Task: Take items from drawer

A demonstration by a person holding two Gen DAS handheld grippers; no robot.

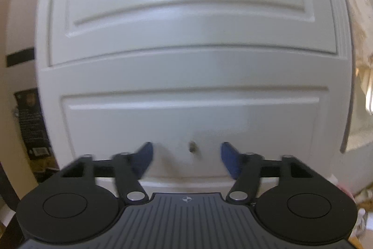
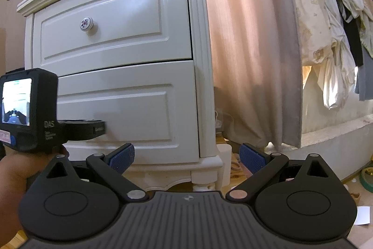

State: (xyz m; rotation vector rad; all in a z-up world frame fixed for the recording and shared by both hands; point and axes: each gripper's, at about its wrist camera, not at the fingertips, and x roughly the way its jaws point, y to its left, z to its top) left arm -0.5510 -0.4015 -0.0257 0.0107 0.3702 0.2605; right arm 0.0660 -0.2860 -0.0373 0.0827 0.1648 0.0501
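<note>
Drawers of the white wooden nightstand [image 2: 121, 76] sat shut; left gripper [image 1: 186, 156] and right gripper [image 2: 186, 156] gaped empty, no items visible.

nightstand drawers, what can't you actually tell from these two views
- Drawer contents: both the upper drawer and lower drawer are shut in both views, so their fronts hide any items.
- Lower drawer handle: the left wrist view shows only a small blurred stub between the open left gripper; in the right wrist view the left gripper's body covers that spot.
- Nightstand top: above the right wrist camera's line of sight.
</note>
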